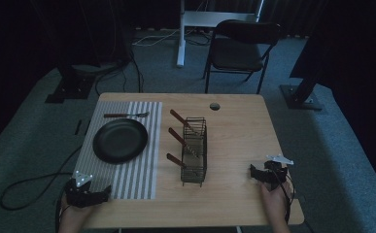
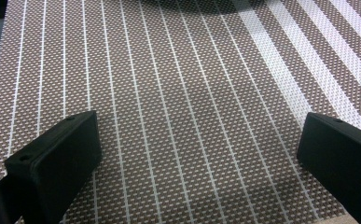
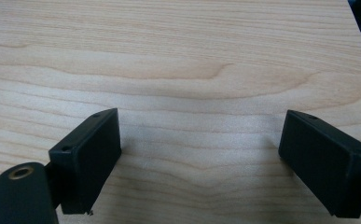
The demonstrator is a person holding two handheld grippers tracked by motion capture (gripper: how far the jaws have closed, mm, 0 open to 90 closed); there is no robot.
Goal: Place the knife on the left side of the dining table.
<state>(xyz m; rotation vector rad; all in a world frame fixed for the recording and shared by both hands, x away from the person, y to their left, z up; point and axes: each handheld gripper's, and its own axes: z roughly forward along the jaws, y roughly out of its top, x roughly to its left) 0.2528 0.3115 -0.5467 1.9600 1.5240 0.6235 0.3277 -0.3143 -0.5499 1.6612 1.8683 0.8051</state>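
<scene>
A striped placemat [image 1: 127,170] covers the left part of the wooden table [image 1: 234,131]. On it rests a black plate [image 1: 120,140], with a wooden-handled fork [image 1: 126,115] lying just beyond the plate. A wire rack [image 1: 194,150] at mid-table holds three pieces of wooden-handled cutlery [image 1: 178,137]. My left gripper [image 1: 100,194] is open at the mat's near left corner; its jaws stand wide over the placemat [image 2: 178,107] with nothing between them. My right gripper [image 1: 256,173] is open over bare table [image 3: 192,70] at the near right.
A round cable hole [image 1: 215,106] sits at the table's far edge. A black folding chair [image 1: 241,48] stands behind the table, beside a white desk leg [image 1: 180,36]. Cables [image 1: 35,182] trail over the grey carpet at the left.
</scene>
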